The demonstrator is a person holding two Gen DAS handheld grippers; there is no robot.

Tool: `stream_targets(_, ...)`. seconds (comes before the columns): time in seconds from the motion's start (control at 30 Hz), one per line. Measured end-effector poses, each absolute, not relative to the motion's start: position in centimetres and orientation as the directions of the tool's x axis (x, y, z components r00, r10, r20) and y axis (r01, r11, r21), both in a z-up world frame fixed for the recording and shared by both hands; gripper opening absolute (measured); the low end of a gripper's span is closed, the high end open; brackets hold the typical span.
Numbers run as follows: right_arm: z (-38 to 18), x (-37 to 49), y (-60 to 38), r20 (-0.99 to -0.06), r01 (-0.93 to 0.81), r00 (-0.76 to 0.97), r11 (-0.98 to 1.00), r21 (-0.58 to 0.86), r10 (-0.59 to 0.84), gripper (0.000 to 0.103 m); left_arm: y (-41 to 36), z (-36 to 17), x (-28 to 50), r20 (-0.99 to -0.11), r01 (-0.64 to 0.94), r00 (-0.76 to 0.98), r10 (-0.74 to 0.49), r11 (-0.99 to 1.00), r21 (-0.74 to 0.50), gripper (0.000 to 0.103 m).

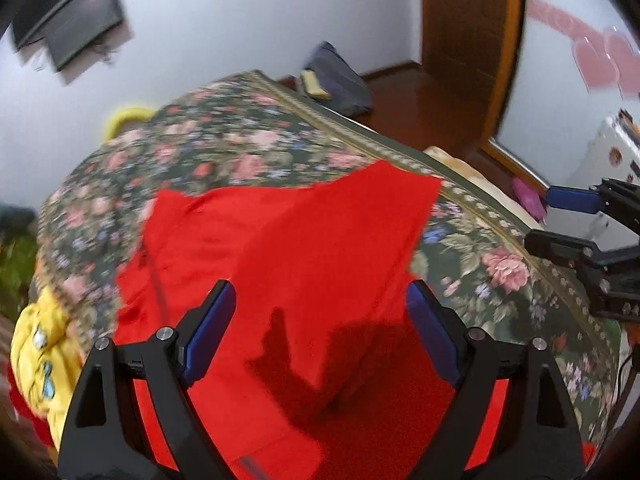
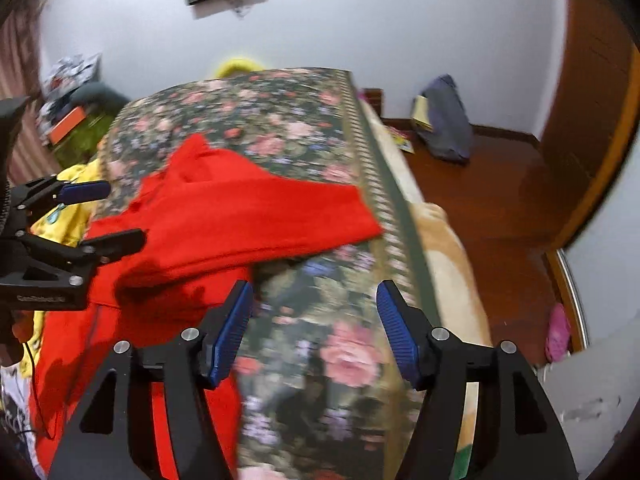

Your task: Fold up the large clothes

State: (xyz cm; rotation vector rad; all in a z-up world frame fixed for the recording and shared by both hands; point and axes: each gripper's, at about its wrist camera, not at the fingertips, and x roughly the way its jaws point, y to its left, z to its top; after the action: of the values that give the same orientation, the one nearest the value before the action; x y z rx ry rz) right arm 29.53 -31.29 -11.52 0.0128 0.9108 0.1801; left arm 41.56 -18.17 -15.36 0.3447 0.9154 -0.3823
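A large red garment (image 1: 280, 264) lies partly folded on the floral bedspread (image 1: 240, 148); one flap is laid over toward the bed's right side. It also shows in the right wrist view (image 2: 240, 216). My left gripper (image 1: 320, 312) is open and empty, hovering above the red cloth. My right gripper (image 2: 314, 320) is open and empty above the bare bedspread (image 2: 320, 344), just right of the garment's edge. Each gripper shows in the other's view, the right one (image 1: 560, 220) and the left one (image 2: 92, 216), both with jaws apart.
A yellow garment (image 1: 40, 352) lies at the bed's left edge. A grey bag (image 2: 444, 120) stands on the wooden floor against the wall. A wooden door (image 1: 468, 32) is at the right. A pink item (image 2: 558, 332) lies on the floor.
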Motion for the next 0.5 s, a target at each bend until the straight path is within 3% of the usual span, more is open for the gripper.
stream_targets(0.17, -13.3, 29.7, -33.8, -0.806, -0.097, 0.573, 0.988, 0.116, 0.151, 0.060, -23.4, -19.0, 44.5, -0.862, 0.518, 0.480, -0.164, 0.846, 0.128, 0.087)
stream_targets(0.27, -13.9, 29.7, -34.6, -0.813, -0.080, 0.560, 0.987, 0.137, 0.158, 0.060, -25.7, -21.4, 46.0, -0.887, 0.549, 0.441, -0.138, 0.823, 0.145, 0.079)
stream_targets(0.37, -14.4, 29.6, -35.3, -0.818, -0.072, 0.550, 0.985, 0.156, 0.170, 0.061, -27.2, -23.4, 46.9, -0.891, 0.564, 0.446, -0.088, 0.801, 0.203, 0.063)
stream_targets(0.5, -14.6, 29.5, -34.9, -0.824, -0.092, 0.541, 0.985, 0.145, 0.172, 0.061, -27.1, -23.7, 47.5, -0.858, 0.529, 0.510, -0.052, 0.806, 0.266, 0.014)
